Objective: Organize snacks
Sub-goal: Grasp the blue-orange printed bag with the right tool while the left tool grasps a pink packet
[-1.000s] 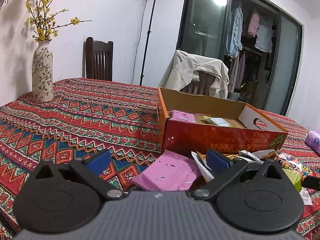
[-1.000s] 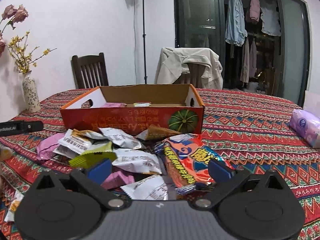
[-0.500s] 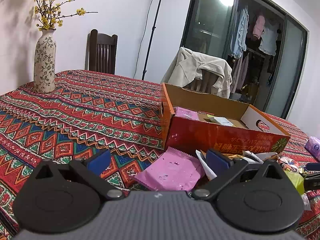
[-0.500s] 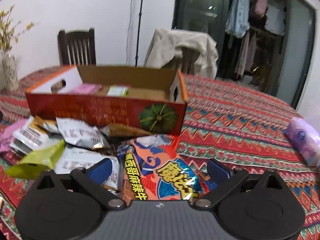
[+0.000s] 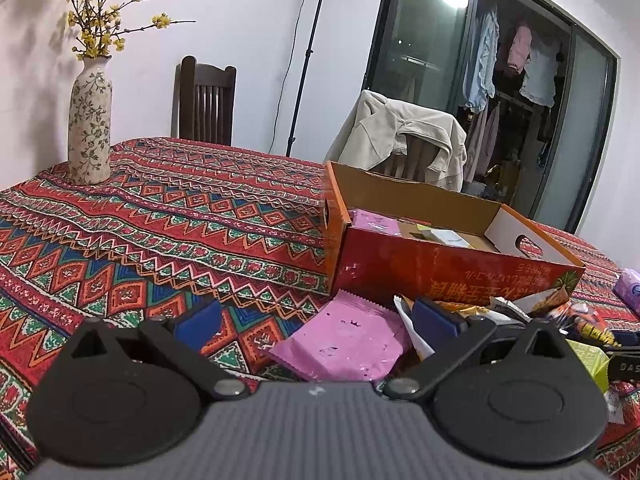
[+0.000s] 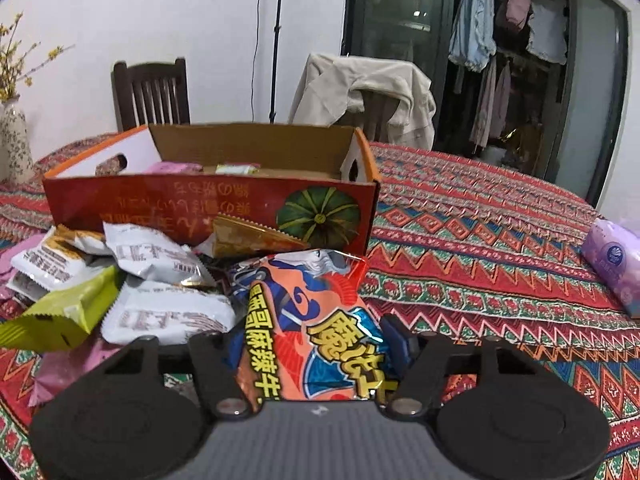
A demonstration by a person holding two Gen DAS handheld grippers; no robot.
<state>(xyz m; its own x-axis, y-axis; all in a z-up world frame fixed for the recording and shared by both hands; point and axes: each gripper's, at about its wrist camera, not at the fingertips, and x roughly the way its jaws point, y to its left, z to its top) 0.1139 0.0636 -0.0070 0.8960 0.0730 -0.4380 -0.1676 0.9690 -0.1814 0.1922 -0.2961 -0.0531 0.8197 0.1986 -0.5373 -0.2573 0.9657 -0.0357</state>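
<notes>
- Woven cloth in red, blue and green zigzag bands covers the table (image 6: 500,240), a soft surface on which slick packets slide easily.
- Cardboard box (image 6: 208,204), glossy red outside and plain brown inside, sits at about 11 o'clock from the right gripper; a pink packet and a pale one already lie in it, so the sorting looks barely begun.
- Loose snacks heap against the box's near wall: white foil pouches (image 6: 156,256), a yellow-green wrapper (image 6: 60,312) and a gold triangular packet (image 6: 252,236), all crinkly and overlapping.
- Right gripper (image 6: 312,344): its jaws have just been closing, and the blue pads now press both sides of the orange-and-blue snack bag (image 6: 308,308), which buckles upward between them.
- Risks, as a judgement: the puffy film could slip out on the lift because only its near end is pinched; a harder squeeze might crush the contents; dragging it could tug neighbouring pouches off the pile.
- Left gripper (image 5: 316,320) hovers with its jaws wide apart and nothing between the pads; a flat matte pink packet (image 5: 344,340) lies on the cloth just beyond, at 12 o'clock, and the box is at about 1 o'clock.
</notes>
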